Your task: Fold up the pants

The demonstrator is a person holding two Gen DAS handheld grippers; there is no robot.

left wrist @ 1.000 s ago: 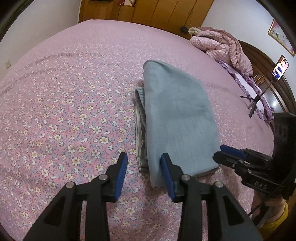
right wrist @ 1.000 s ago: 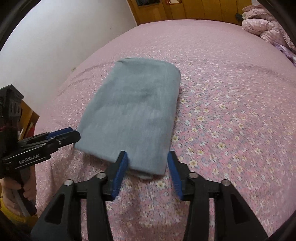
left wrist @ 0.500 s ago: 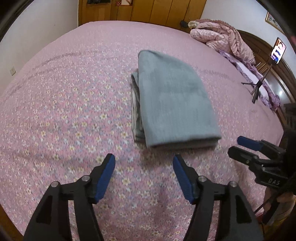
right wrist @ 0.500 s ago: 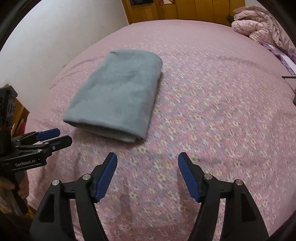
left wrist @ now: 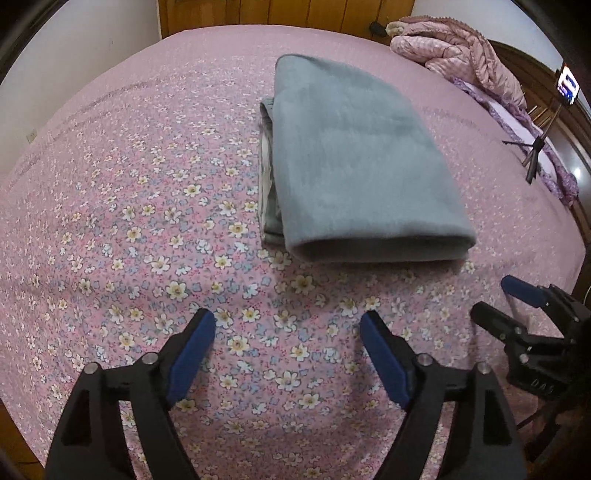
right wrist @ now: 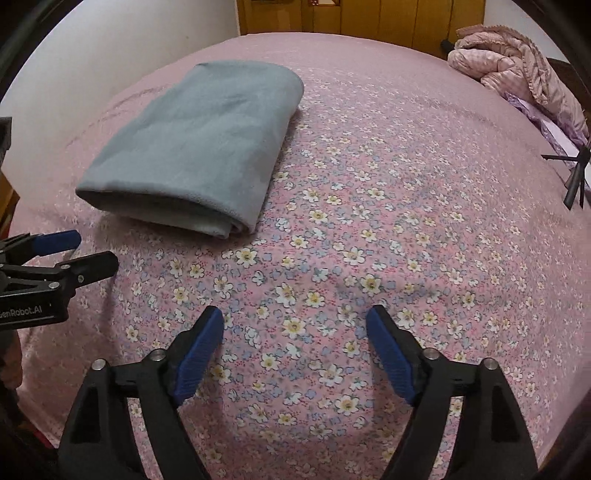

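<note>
Count: 1 pair of folded grey-blue pants (left wrist: 354, 166), 2 grippers, 1 bed. Pants lie folded into one flat rectangular bundle on the pink floral bedspread (left wrist: 129, 221); lighter inner layers and edges show along the bundle's left side in the left wrist view.

Left gripper (left wrist: 288, 325): jaws released and opening, nothing between them, only bedspread under the gap. The pants sit ahead of the jaws, slightly to the right, clear of both blue pads (left wrist: 192, 350), no contact.

Right gripper (right wrist: 295, 325): same, jaws released and opening, nothing between them. From its camera the pants (right wrist: 199, 147) are ahead and well to the left of the jaws, near fold edge apart from the pads.

Cross views: the right gripper (left wrist: 517, 306) shows at the right edge of the left wrist view, fingers pointing left, near the pants' near-right corner but not touching. The left gripper (right wrist: 74, 251) shows at the left edge of the right wrist view, just off the near-left corner of the bundle.

Surroundings: 1 pink quilted jacket (left wrist: 454, 51) bunched at the far right of the bed, well beyond the jaws. 1 tripod (left wrist: 532, 155) with a lit phone (left wrist: 567, 83) on it, far right. Wooden wardrobe doors (right wrist: 369, 18) behind the bed. White wall to the left.

Nothing lies between either set of jaws and the pants.
</note>
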